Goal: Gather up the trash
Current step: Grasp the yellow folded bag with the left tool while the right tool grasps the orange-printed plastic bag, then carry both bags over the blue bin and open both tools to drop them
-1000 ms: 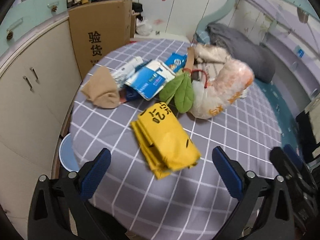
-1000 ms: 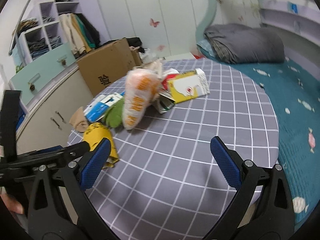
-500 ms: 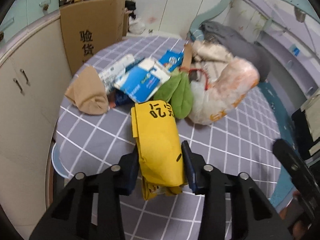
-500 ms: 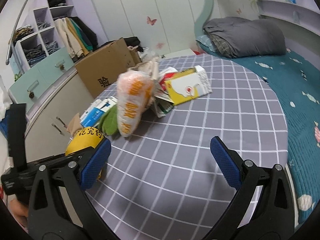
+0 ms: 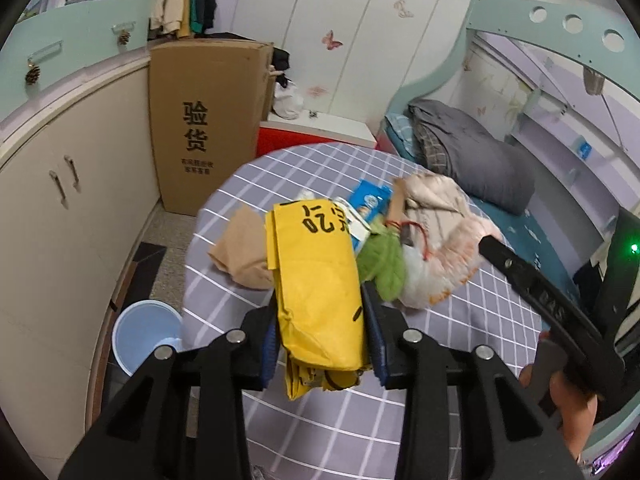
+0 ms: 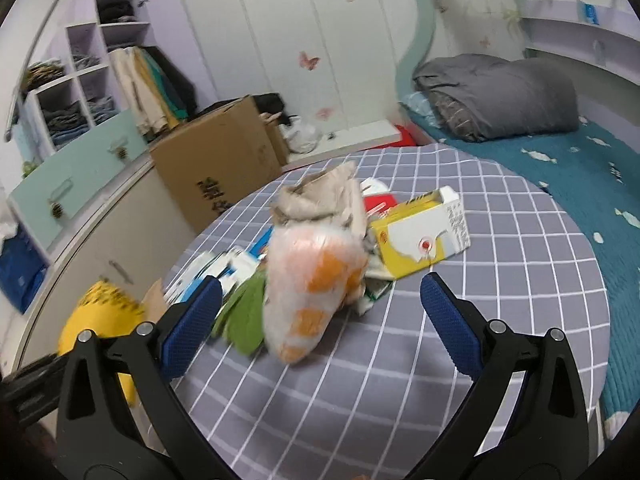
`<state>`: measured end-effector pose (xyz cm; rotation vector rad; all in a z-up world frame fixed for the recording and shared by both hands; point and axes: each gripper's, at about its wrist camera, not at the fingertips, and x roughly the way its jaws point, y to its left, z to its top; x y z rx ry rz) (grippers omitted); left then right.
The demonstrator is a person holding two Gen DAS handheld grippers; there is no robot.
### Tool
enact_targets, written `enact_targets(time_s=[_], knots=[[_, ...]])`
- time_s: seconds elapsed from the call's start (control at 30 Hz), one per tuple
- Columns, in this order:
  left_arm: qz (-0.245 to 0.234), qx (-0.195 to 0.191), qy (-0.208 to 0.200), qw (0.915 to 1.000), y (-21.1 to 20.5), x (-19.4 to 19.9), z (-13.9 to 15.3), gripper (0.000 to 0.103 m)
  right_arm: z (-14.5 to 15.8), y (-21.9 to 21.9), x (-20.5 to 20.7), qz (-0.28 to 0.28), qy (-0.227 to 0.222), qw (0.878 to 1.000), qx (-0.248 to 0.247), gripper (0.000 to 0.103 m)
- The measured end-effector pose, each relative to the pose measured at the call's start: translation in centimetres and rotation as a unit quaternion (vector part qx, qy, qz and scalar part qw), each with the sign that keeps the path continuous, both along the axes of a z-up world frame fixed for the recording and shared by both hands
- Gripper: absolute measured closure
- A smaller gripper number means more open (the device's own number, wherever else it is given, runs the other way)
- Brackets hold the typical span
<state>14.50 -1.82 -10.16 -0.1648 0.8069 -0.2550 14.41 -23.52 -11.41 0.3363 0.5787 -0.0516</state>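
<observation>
- Nearest, at the bottom centre of the left wrist view, the left claw (image 5: 322,330) is clamped on the yellow bag (image 5: 316,276); the bag is folded flat and stands up between the blue pads, lifted off the worktop (image 5: 460,360).
- Its black print at the top reads like "20" with a character beside it, seen upside down; I cannot read it fully.
- At the bottom of the right wrist view, the right claw (image 6: 316,316) has its pads wide apart and holds nothing; it hovers over the checked worktop in front of the pile.
- At lower left of the left wrist view, a light blue bin (image 5: 146,336) stands on the floor beside the worktop. I judge the step in hand is carrying the first piece of trash, and the next move asks to swing the bag left over this bin and let go.
- In the middle lies the remaining trash: a white and orange plastic bag (image 6: 316,280), green leaves (image 6: 244,320), a tan paper piece (image 5: 242,254), a yellow carton (image 6: 420,240). Their labels are too blurred to read.
- Farther, at upper left, a cardboard box (image 5: 204,120) shows the big characters "验货".
</observation>
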Motion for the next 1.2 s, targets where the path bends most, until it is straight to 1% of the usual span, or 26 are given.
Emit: enact_targets(time_s=[0.13,0.17,0.23,0.27,0.33,0.43,0.5,0.6,0.7,0.73,0.8,0.87,0.93,1.0,1.1,1.2], knots=[[0.014,-0.003,-0.001,0.9999,1.3,0.5,0.2,0.066,0.2,0.8,1.3,-0.018,0.0,0.999,-0.029,0.007],[0.015,-0.004,0.0,0.9999,1.4,0.6,0.1,0.066,0.0,1.0,1.8,-0.019,0.006,0.999,-0.038,0.012],[0.016,-0.007,0.002,0.9998,1.7,0.7,0.0,0.066,-0.3,1.3,2.6,-0.024,0.017,0.998,-0.056,0.039],[0.016,-0.008,0.002,0.9998,1.8,0.8,0.1,0.066,-0.6,1.3,2.9,-0.028,0.024,0.997,-0.065,0.063],[0.012,-0.013,0.0,0.9998,2.0,0.7,0.2,0.066,-0.9,0.9,2.8,-0.027,0.029,0.998,-0.055,0.063],[0.01,-0.016,-0.004,0.9998,2.2,0.3,0.3,0.066,-0.2,0.2,1.8,-0.035,0.016,0.998,-0.056,0.065],[0.008,-0.023,-0.006,0.9997,2.4,0.2,0.5,0.066,0.9,0.2,0.6,-0.045,0.0,0.997,-0.066,0.066],[0.004,-0.034,-0.012,0.9993,3.0,-0.1,0.7,0.066,3.3,0.5,-1.2,-0.056,-0.037,0.994,-0.089,0.066],[0.008,-0.048,-0.017,0.9987,4.2,-0.6,0.9,0.066,5.0,1.9,-2.4,-0.053,-0.065,0.99,-0.111,0.066],[0.012,-0.05,-0.018,0.9985,4.8,-0.7,1.0,0.066,5.6,2.8,-2.7,-0.043,-0.076,0.989,-0.117,0.066],[0.029,-0.055,-0.021,0.9978,6.8,-1.0,1.0,0.066,6.4,4.6,-3.2,-0.017,-0.092,0.988,-0.119,0.066],[0.046,-0.057,-0.022,0.9971,8.7,-1.1,0.9,0.066,7.1,7.1,-3.1,0.025,-0.103,0.988,-0.114,0.065],[0.072,-0.053,-0.02,0.9958,11.2,-1.3,0.5,0.066,7.1,10.2,-2.4,0.077,-0.103,0.986,-0.106,0.065],[0.096,-0.05,-0.01,0.994,13.6,-1.2,-0.3,0.066,6.5,13.4,-1.7,0.12,-0.101,0.981,-0.112,0.065],[0.134,-0.049,0.01,0.9896,17.5,-1.0,-2.1,0.066,5.2,18.6,-0.3,0.193,-0.087,0.972,-0.105,0.064],[0.177,-0.044,0.034,0.9826,21.4,-0.7,-4.1,0.066,3.3,23.7,1.7,0.248,-0.064,0.961,-0.103,0.064]])
